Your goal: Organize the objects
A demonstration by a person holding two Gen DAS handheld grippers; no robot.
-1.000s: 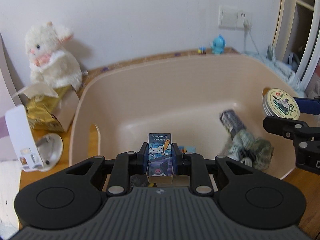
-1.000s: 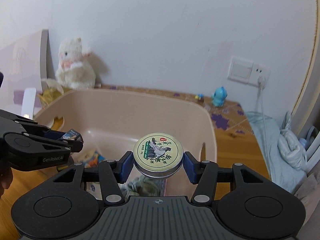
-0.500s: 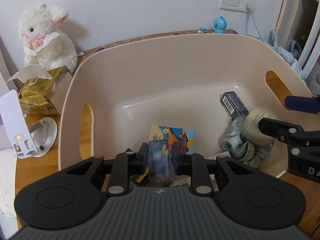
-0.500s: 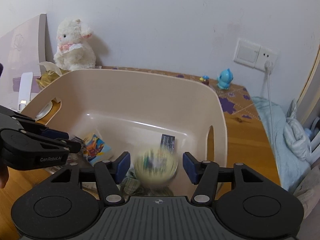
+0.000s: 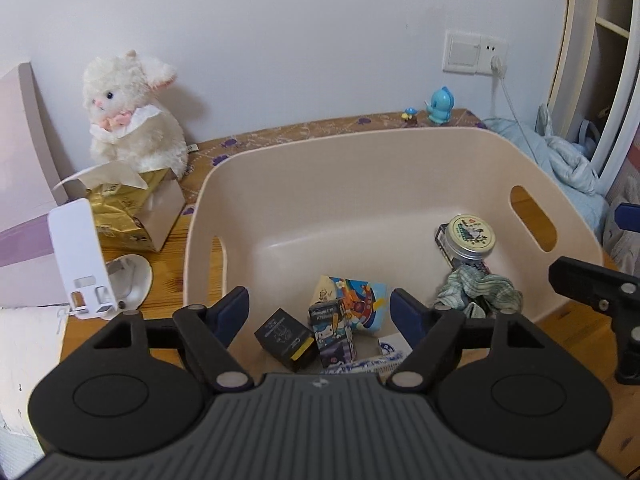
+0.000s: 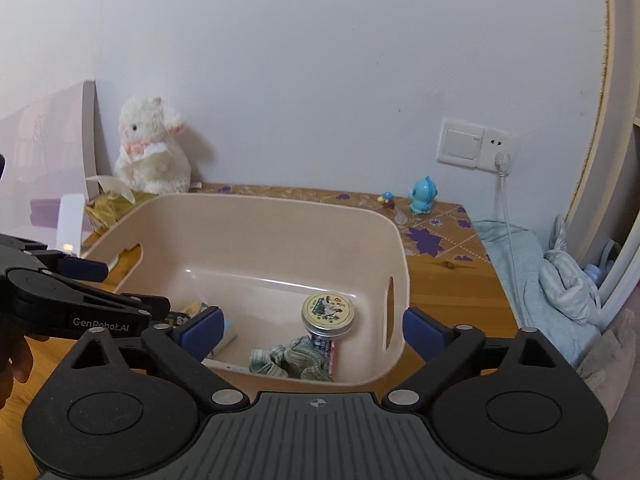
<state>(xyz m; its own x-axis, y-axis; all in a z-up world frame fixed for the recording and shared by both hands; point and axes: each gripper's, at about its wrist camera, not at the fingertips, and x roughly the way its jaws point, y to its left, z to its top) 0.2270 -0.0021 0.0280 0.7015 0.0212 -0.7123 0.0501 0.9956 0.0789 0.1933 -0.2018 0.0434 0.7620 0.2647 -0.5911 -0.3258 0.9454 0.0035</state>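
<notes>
A beige plastic bin (image 5: 360,168) (image 6: 256,216) stands on the wooden table. Inside lie a round tin (image 5: 470,236) (image 6: 328,314) on a dark box, a green checked cloth (image 5: 480,290) (image 6: 292,360), a small blue cartoon box (image 5: 332,334), a black box (image 5: 285,338) and a colourful card (image 5: 352,300). My left gripper (image 5: 320,312) is open and empty above the bin's near edge. My right gripper (image 6: 312,330) is open and empty above the bin's near right side.
A white plush lamb (image 5: 132,116) (image 6: 152,152) sits against the wall. A gold tissue box (image 5: 120,204), a white stand (image 5: 80,256), a blue toy (image 5: 440,104) (image 6: 422,200), a wall socket with cable (image 6: 498,156) and blue bedding (image 6: 552,276) surround the bin.
Both grippers have opened. The blue cartoon box dropped from the left gripper and the tin from the right gripper; both now lie in the bin. Both grippers pulled back and up.
</notes>
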